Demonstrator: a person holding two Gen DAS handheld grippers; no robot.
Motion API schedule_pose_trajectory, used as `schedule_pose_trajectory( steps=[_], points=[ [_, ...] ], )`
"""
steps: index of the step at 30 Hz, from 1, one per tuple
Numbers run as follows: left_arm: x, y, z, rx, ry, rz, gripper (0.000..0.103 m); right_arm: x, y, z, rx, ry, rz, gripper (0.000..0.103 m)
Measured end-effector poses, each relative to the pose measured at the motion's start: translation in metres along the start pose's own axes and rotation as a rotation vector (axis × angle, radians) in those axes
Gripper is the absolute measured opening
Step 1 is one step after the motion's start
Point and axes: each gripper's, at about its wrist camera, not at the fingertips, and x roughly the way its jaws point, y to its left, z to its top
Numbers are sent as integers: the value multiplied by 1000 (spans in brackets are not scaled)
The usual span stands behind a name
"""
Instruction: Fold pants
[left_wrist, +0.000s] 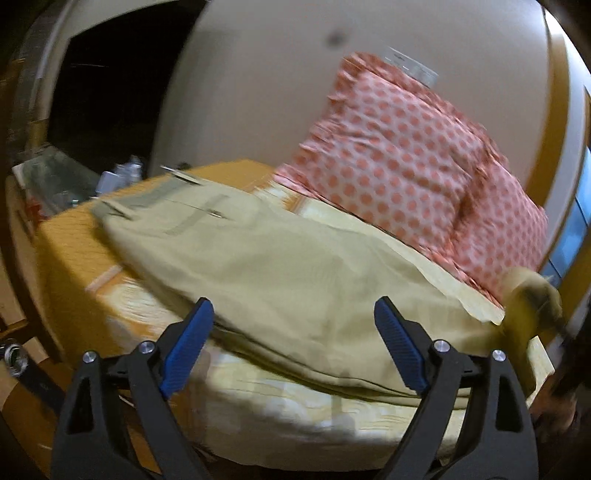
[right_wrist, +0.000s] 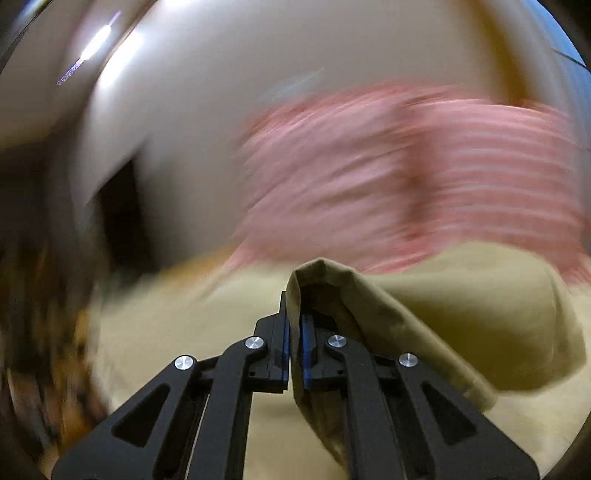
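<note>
Khaki pants (left_wrist: 266, 266) lie spread along the bed, waistband and pockets at the far left end. My left gripper (left_wrist: 295, 325) is open, its blue pads on either side of the near edge of the pants, holding nothing. My right gripper (right_wrist: 294, 328) is shut on a fold of the khaki pants (right_wrist: 369, 306) and holds it lifted above the bed. The lifted cloth also shows in the left wrist view (left_wrist: 528, 299) at the far right. The right wrist view is heavily blurred.
The bed (left_wrist: 74, 251) has an orange and yellow cover. Two pink dotted pillows (left_wrist: 399, 147) lean on the wall at the back right. A cluttered side table (left_wrist: 55, 181) stands left of the bed by a dark doorway (left_wrist: 110, 92).
</note>
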Motion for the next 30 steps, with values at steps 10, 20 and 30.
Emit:
schedule_pose_trajectory(
  steps=[10,20,30],
  points=[
    [2,61,25,-143,29,41,89,25,63,-12,-244,127,14,82],
    [10,70,22,-172,63,47,89,45,101,51,-228,23,120,82],
    [20,85,23,-240,125,-13,90,25,39,30,84,9,222,86]
  ],
)
